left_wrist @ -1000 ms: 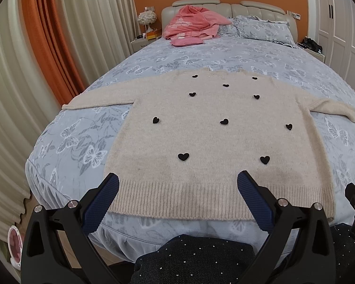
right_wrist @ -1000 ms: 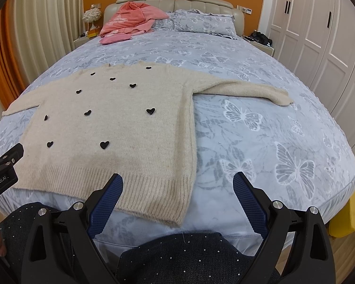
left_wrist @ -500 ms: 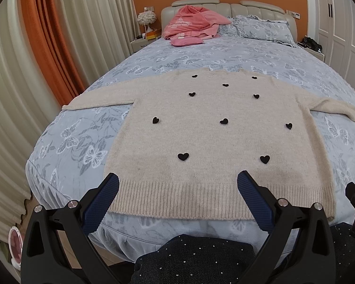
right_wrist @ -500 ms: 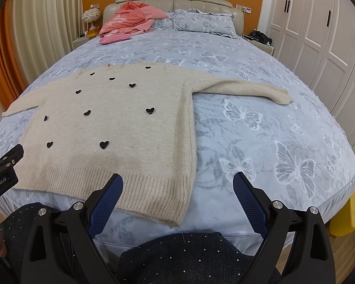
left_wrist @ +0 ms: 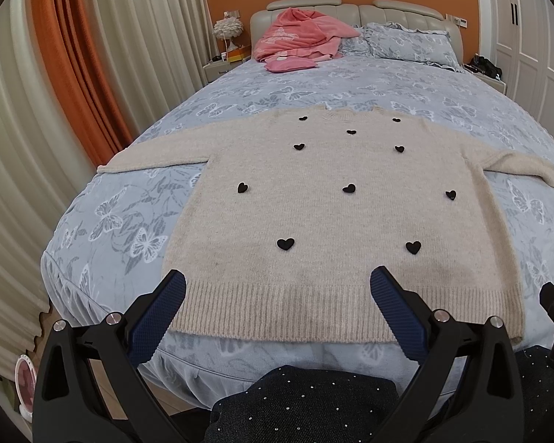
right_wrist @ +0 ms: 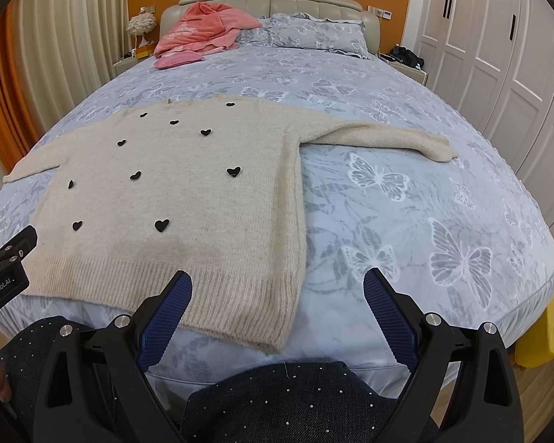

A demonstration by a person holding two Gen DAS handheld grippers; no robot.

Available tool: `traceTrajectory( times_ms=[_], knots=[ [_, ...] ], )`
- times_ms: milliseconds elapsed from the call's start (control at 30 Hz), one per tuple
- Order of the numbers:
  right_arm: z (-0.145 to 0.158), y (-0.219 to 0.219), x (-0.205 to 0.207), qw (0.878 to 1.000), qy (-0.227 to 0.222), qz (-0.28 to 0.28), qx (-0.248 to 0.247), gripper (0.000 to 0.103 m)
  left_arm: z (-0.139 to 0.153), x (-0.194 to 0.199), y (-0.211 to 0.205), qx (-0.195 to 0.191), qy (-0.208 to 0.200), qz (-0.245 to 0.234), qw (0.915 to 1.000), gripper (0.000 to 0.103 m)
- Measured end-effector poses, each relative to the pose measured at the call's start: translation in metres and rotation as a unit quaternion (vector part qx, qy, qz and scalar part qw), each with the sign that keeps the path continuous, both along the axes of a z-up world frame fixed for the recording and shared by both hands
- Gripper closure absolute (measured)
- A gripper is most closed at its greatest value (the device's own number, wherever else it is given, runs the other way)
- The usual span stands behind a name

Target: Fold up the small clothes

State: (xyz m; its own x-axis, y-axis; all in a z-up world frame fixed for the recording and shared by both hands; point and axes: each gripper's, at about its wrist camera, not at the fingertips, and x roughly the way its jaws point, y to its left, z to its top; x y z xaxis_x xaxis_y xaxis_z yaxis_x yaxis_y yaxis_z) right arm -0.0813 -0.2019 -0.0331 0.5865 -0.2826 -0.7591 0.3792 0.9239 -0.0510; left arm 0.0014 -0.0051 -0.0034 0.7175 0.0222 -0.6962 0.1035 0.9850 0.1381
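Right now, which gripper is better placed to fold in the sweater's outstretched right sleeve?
The right gripper. It is open above the hem corner of the sweater, and the right sleeve lies on its side; the left gripper sits at the other hem end.

Your left black two-finger gripper with blue ribbed pads (left_wrist: 277,295) is spread wide, gripping nothing; your right black blue-padded gripper (right_wrist: 277,295) likewise (both level above your dark speckled trouser knees (left_wrist: 299,402)).

"GenRobot.AI" in white on black left tongs (right_wrist: 3,280) body, right-wrist view.
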Motion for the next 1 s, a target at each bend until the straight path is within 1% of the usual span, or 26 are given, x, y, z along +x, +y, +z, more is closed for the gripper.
traceTrajectory(
  times_ms=[833, 900, 933, 967, 1000],
  knots=[
    [0.000, 0.001, -0.001, 1.000, 0.002, -0.002, 0.005, 0.011, 0.000, 0.000, -0.001, 0.001, 0.001, 0.000, 1.0000, 0.005],
    [0.002, -0.004, -0.001, 1.000, 0.001, -0.008, 0.023, 0.011, -0.001, 0.000, 0.000, -0.005, 0.006, -0.001, 1.0000, 0.005],
    [0.004, -0.010, -0.001, 0.999, -0.001, -0.012, 0.040, 0.011, -0.001, 0.000, 0.002, -0.011, 0.009, -0.001, 0.9999, 0.005],
    [0.007, -0.021, -0.001, 0.998, -0.009, -0.017, 0.068, 0.011, -0.001, 0.000, 0.003, -0.019, 0.013, -0.002, 0.9997, 0.005],
    [0.005, -0.035, -0.006, 0.996, -0.022, -0.020, 0.087, 0.011, 0.001, 0.001, 0.007, -0.035, 0.017, -0.004, 0.9992, 0.005]
  ],
)
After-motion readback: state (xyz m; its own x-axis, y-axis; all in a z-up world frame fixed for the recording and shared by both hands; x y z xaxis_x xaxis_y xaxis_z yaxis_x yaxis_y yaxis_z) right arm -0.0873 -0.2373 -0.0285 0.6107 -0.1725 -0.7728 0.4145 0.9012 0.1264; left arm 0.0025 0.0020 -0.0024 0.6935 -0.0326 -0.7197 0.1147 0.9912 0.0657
